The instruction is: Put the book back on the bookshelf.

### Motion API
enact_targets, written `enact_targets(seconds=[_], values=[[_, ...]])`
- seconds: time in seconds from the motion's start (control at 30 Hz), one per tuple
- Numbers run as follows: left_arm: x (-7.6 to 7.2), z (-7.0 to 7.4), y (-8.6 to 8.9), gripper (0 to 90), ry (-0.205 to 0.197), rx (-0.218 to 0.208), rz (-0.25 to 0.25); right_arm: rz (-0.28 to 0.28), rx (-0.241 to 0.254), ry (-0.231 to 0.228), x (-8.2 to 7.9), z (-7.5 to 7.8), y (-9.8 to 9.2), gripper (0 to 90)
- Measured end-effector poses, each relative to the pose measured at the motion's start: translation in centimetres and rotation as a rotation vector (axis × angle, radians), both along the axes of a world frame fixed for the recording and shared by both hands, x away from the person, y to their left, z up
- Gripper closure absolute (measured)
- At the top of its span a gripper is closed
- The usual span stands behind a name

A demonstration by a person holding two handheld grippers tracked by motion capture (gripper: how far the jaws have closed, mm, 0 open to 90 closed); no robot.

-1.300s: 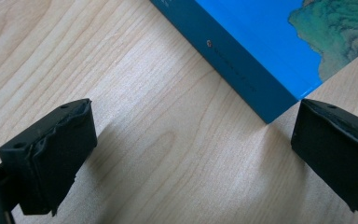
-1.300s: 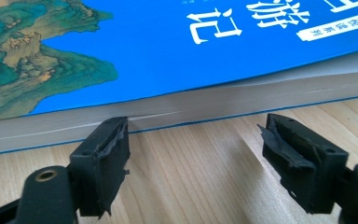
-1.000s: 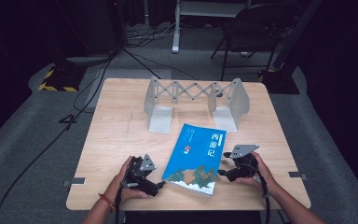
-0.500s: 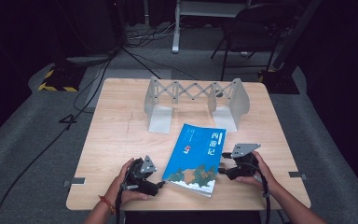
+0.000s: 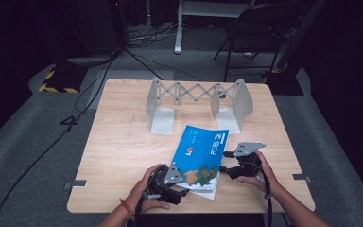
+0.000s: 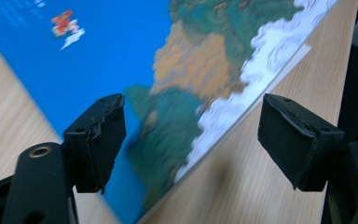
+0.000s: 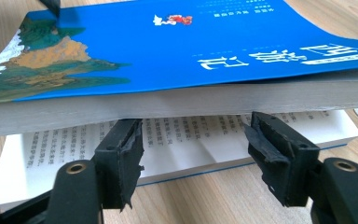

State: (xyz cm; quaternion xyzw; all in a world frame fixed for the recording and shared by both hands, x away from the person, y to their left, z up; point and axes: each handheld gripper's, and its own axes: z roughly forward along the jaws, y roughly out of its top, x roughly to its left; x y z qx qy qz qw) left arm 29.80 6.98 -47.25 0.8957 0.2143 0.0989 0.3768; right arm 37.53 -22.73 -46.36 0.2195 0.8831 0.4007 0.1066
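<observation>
A thick blue paperback (image 5: 199, 151) lies near the table's front, its cover up. My left gripper (image 5: 183, 187) sits at the book's near left corner. In the left gripper view its jaws (image 6: 191, 135) stand apart and have just been closing, with the cover's corner (image 6: 168, 154) between them but untouched by the pads. My right gripper (image 5: 223, 161) is at the book's right edge. In the right gripper view the upper block of pages and cover (image 7: 191, 42) is lifted off printed pages (image 7: 191, 135). Its jaws (image 7: 193, 144), which narrowed a moment ago, are spread at that gap, gripping nothing.
A grey metal expanding book rack (image 5: 198, 97) stands at the back of the wooden table (image 5: 118, 142). Bare wood lies to the left of the book. Beyond the table are cables and a chair (image 5: 250, 33) on the dark floor.
My left hand has moved right and slightly up, onto the book's near corner, and its jaws have narrowed. The right hand has stayed at the book's right edge.
</observation>
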Motion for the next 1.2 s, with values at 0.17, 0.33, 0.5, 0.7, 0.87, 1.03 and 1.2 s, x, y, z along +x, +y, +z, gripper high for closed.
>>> enact_targets(seconds=[0.17,0.33,0.5,0.7,0.87,1.03,1.2], values=[[-0.5,-0.2,-1.6,22.6,-0.029,0.019,0.0,-0.009,0.01,0.008,0.1,0.1,0.1,35.5],[-0.8,-0.2,-3.0,19.9,-0.065,0.043,-0.014,-0.021,0.02,0.008,0.0,0.5,0.4,35.5],[-0.7,-0.3,-3.9,24.1,-0.106,0.062,0.041,-0.027,0.024,-0.003,0.0,0.8,0.6,35.5],[-0.7,-0.2,-3.2,34.5,-0.119,0.017,0.02,-0.03,0.043,0.005,0.1,0.7,0.6,35.5],[-1.1,0.2,-2.6,49.9,-0.159,-0.003,-0.013,-0.038,0.059,0.012,0.2,0.7,0.5,35.5],[-1.1,0.4,-1.7,63.6,-0.177,-0.035,-0.03,-0.041,0.073,0.023,0.3,0.6,0.5,35.5],[-0.5,0.7,-0.8,70.3,-0.148,-0.103,-0.023,-0.036,0.077,0.034,0.4,0.5,0.1,35.6]])
